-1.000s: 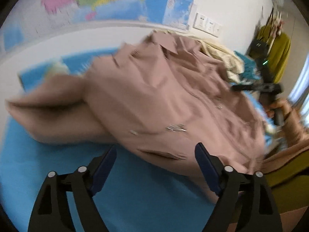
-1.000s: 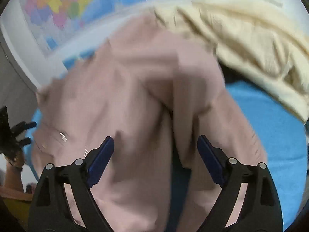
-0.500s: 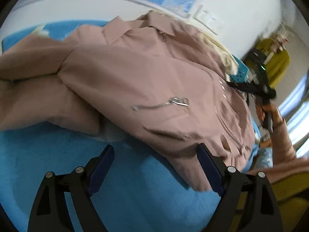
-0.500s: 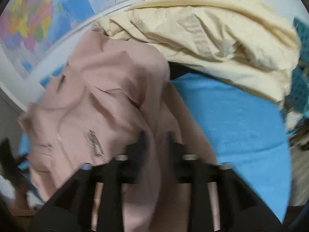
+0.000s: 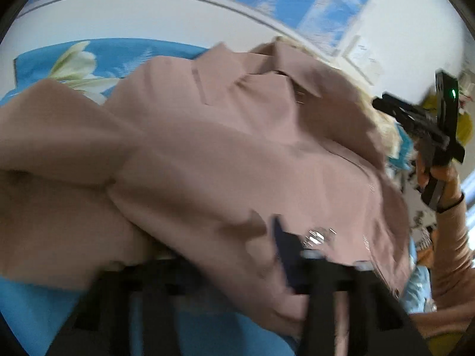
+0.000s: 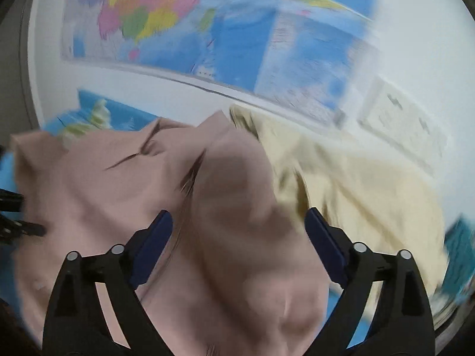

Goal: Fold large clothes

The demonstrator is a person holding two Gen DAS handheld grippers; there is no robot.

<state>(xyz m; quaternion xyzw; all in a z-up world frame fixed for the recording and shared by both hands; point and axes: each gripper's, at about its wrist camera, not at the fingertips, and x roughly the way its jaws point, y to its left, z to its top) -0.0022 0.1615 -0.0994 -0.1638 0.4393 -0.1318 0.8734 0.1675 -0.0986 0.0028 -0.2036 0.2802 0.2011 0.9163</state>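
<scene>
While the left claw closes on the soft pink jacket's near hem, the right claw opens, empty; thick seams probably grip best.

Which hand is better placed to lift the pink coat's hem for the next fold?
Left, probably. The left gripper is closing at the pink coat hem, cloth over its fingers. The right gripper is opening above the coat, gripping nothing.

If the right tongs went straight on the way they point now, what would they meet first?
Most likely the dusty-pink collared jacket: its rounded fold lies straight ahead between the opening right tongs, which grip nothing. The cream garment sits off to the right. Blur leaves depth uncertain.
</scene>
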